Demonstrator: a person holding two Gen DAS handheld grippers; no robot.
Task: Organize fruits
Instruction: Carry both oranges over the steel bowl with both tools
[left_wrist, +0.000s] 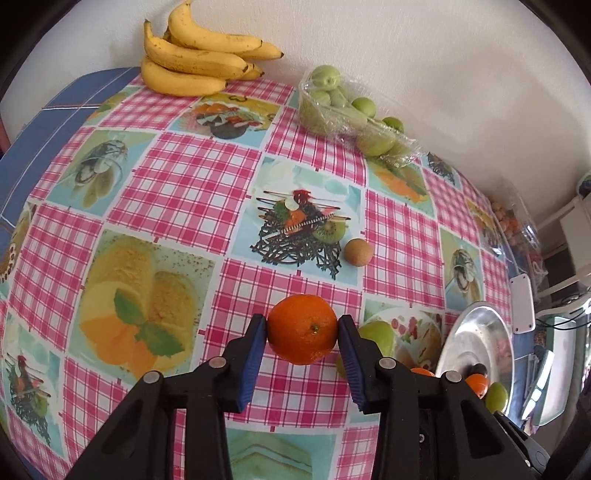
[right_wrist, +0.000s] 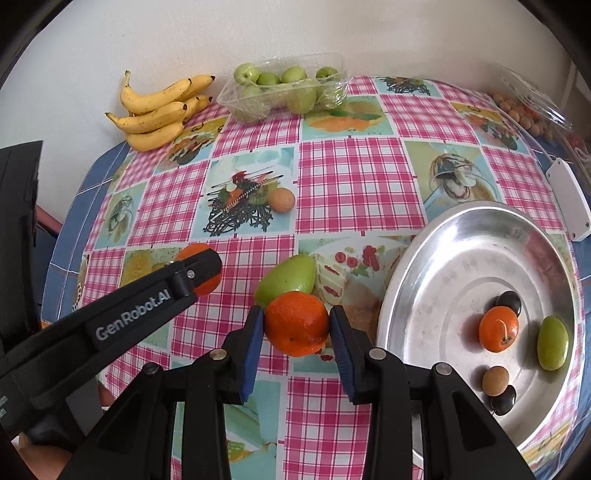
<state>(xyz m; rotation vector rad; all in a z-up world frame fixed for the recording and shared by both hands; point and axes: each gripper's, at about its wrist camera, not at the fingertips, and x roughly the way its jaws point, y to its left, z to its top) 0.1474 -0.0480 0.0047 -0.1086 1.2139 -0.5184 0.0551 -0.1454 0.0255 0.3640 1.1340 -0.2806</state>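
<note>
Left wrist view: your left gripper (left_wrist: 302, 329) fingers clamp an orange (left_wrist: 302, 328). Your right gripper (right_wrist: 296, 325) fingers grip another orange (right_wrist: 297, 323) beside the metal plate (right_wrist: 436, 258).

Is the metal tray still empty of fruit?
No. The metal tray already holds an orange, a green fruit, a brown fruit and two dark ones.

Counting it up: three round orange tangerines (right_wrist: 296, 323), two smooth green mangoes (right_wrist: 287, 278), two small brown round fruits (right_wrist: 281, 199) and two dark glossy plums (right_wrist: 509, 301). One bunch of yellow bananas (right_wrist: 159, 109), one round silver metal tray (right_wrist: 436, 266), one clear plastic tub of green apples (right_wrist: 282, 86)
</note>
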